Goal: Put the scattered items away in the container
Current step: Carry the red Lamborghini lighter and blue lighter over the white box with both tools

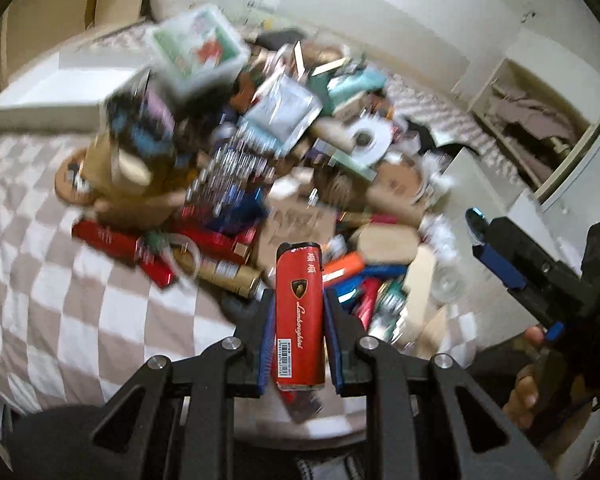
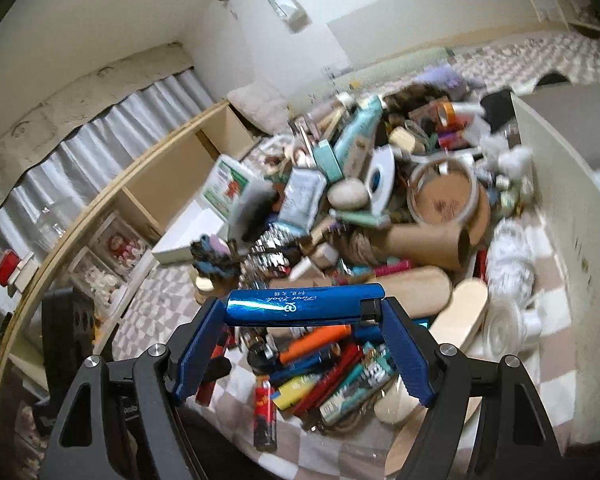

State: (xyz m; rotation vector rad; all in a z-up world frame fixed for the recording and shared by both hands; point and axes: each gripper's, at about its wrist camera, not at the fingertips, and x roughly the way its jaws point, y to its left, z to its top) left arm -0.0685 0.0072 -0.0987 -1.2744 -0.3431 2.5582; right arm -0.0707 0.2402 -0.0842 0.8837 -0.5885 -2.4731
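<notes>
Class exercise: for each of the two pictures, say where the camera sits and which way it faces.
Left wrist: on the left hand-held gripper, facing down at the pile; it grips a red lighter; the right hand shows.
Right wrist: on the right hand-held gripper, facing the pile; it holds a blue lighter crosswise.
Shared: pile, checked cloth, blue lighter.

A checked bedspread point(image 1: 80, 280) covers the bed; wooden shelves point(image 2: 160, 184) stand beside a grey curtain point(image 2: 100, 136).
</notes>
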